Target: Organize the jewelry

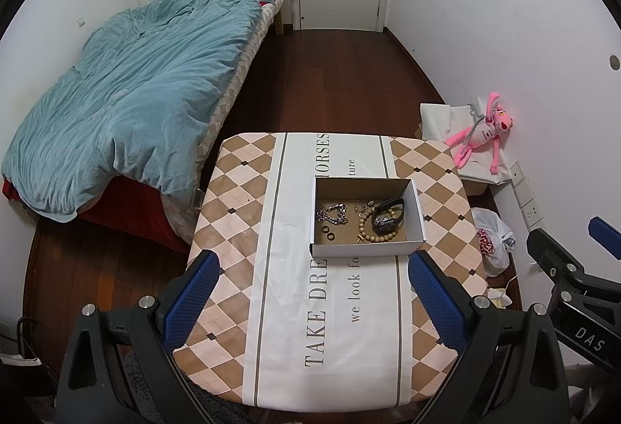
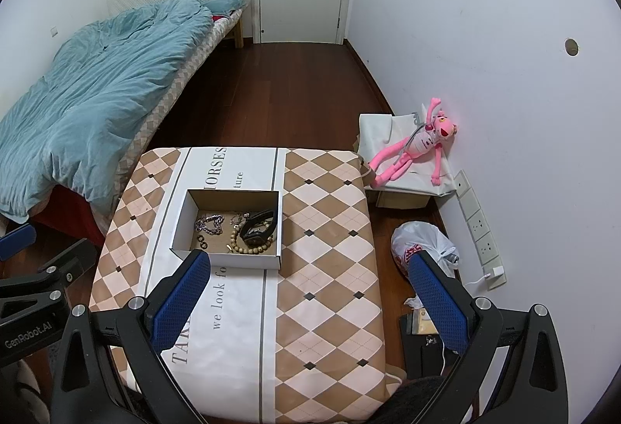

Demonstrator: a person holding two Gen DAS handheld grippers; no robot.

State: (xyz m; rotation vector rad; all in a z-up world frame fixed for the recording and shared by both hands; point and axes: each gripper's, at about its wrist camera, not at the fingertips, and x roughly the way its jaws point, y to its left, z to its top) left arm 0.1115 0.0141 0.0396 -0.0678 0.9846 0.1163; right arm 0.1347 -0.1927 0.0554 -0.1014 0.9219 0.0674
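Observation:
An open cardboard box (image 1: 417,208) (image 2: 182,222) sits on the checked table (image 1: 233,199) (image 2: 330,230). Inside lie a silver chain (image 1: 332,213) (image 2: 209,223), a wooden bead bracelet (image 1: 374,236) (image 2: 248,248), a black watch (image 1: 388,216) (image 2: 259,226) and two small dark rings (image 1: 328,233) (image 2: 202,240). My left gripper (image 1: 312,270) is open and empty, held above the table's near side, in front of the box. My right gripper (image 2: 308,269) is open and empty, above the table's right part, to the right of the box.
A bed with a blue duvet (image 1: 128,86) (image 2: 89,90) stands left of the table. A pink plush toy (image 1: 485,129) (image 2: 415,144) lies on a covered box by the right wall. A white plastic bag (image 1: 493,237) (image 2: 423,245) sits on the floor at the right.

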